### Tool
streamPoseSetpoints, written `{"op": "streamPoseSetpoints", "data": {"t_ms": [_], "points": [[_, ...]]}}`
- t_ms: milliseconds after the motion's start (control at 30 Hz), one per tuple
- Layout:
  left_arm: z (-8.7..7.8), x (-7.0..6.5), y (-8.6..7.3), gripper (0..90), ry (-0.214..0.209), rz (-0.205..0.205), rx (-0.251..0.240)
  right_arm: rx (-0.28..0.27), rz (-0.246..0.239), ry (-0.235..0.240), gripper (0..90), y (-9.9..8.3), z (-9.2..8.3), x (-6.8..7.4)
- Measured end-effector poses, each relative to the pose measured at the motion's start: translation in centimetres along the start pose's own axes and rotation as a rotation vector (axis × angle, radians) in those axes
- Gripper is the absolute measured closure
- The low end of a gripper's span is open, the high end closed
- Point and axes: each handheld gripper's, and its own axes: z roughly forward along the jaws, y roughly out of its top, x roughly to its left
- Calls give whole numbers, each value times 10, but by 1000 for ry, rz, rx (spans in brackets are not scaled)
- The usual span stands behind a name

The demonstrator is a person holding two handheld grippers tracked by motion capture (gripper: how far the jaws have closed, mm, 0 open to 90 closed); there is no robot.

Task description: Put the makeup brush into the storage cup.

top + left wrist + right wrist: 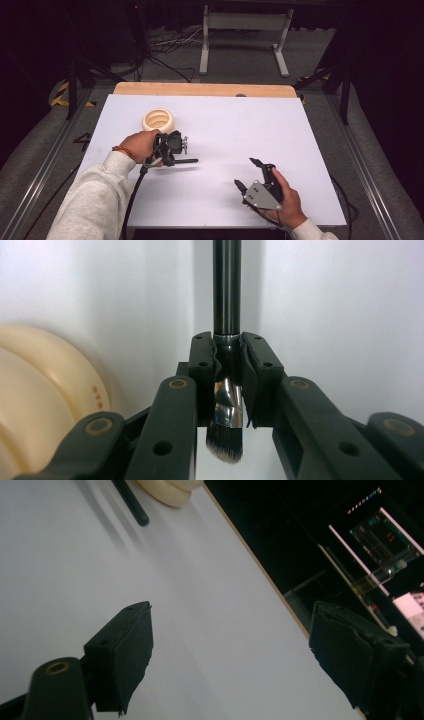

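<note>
My left tongs are clamped on the makeup brush at its slick metal ferrule, near the cream holder at desk's left; brush is light, stiff, bristles soft; right tongs apart, w/ nothing between.

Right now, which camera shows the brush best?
The left gripper view: the brush sits close up, clamped between the jaws, bristles showing. The high view shows its thin handle; the right gripper view, its handle tip.
</note>
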Motion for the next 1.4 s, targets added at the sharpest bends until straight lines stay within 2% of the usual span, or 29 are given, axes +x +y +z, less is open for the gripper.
{"op": "streamPoseSetpoints", "data": {"t_ms": [33, 67, 100, 133, 200, 233, 267, 300, 333, 400, 433, 467, 500, 533, 567, 600, 633, 667, 733, 800, 833, 867, 900, 933, 1033, 1167, 1267, 1367, 1400], "points": [[-1, -1, 3, 773, 0, 3, -2, -3, -36, -9, 210, 7, 4, 5], [-1, -1, 3, 772, 0, 3, -2, -3, -36, -9, 210, 7, 4, 5], [-3, -2, 7, 772, -7, 5, -7, -11, -67, -4, 230, 13, 8, 11], [-4, -3, 10, 773, -9, 15, 5, -20, -114, 2, 246, 24, 15, 19], [-6, -5, 17, 773, -4, 21, -14, -25, -189, 14, 298, 40, 26, 32], [-8, -6, 21, 773, 6, 28, -12, -22, -213, 11, 323, 47, 32, 40], [-8, -6, 21, 773, 6, 28, -12, -22, -213, 11, 323, 47, 32, 40], [-8, -7, 23, 773, 9, 31, -13, -24, -273, -3, 359, 56, 41, 51], [-9, -8, 28, 773, 9, 45, 1, -24, -273, -3, 359, 56, 41, 51], [-11, -10, 33, 773, 16, 42, -7, 18, -327, -17, 366, 64, 53, 62], [-11, -11, 35, 773, 17, 52, -7, 23, -339, -27, 382, 66, 59, 65], [-12, -12, 37, 774, 22, 46, -7, 54, -362, -37, 404, 68, 67, 70], [-12, -13, 39, 774, 29, 48, -15, 54, -362, -37, 404, 68, 67, 70], [-14, -14, 43, 774, 18, 50, -29, 72, -374, -77, 432, 70, 75, 74], [-14, -14, 43, 774, 18, 50, -29, 72, -374, -77, 432, 70, 75, 74], [-13, -14, 44, 774, 15, 47, -30, 96, -407, -94, 478, 71, 80, 76], [-12, -15, 45, 774, 15, 50, -31, 96, -407, -94, 478, 71, 80, 76], [-12, -16, 48, 774, 8, 54, -30, 113, -449, -119, 522, 73, 84, 77], [-12, -17, 50, 774, 9, 56, -35, 112, -458, -131, 554, 73, 86, 79], [-12, -19, 52, 775, 0, 62, -25, 143, -493, -134, 599, 74, 90, 81], [-12, -19, 54, 774, 3, 70, -20, 142, -496, -133, 638, 73, 91, 82], [-11, -19, 54, 774, 6, 63, -36, 146, -489, -129, 658, 73, 92, 83], [-10, -20, 55, 774, -6, 70, -35, 158, -503, -134, 681, 74, 93, 84], [-11, -20, 56, 774, 4, 76, -22, 172, -511, -126, 739, 75, 94, 86], [-10, -21, 57, 774, 2, 71, -29, 186, -528, -122, 775, 75, 96, 86], [-10, -20, 56, 773, -14, 58, -39, 200, -519, -104, 796, 74, 96, 87], [-10, -20, 54, 769, 2, 49, -69, 203, -527, -115, 797, 74, 97, 88], [-17, -21, 50, 738, 55, 20, -158, 217, -495, -120, 799, 73, 95, 81], [-20, -21, 47, 722, 65, 26, -187, 218, -478, -123, 799, 72, 95, 78]]}}
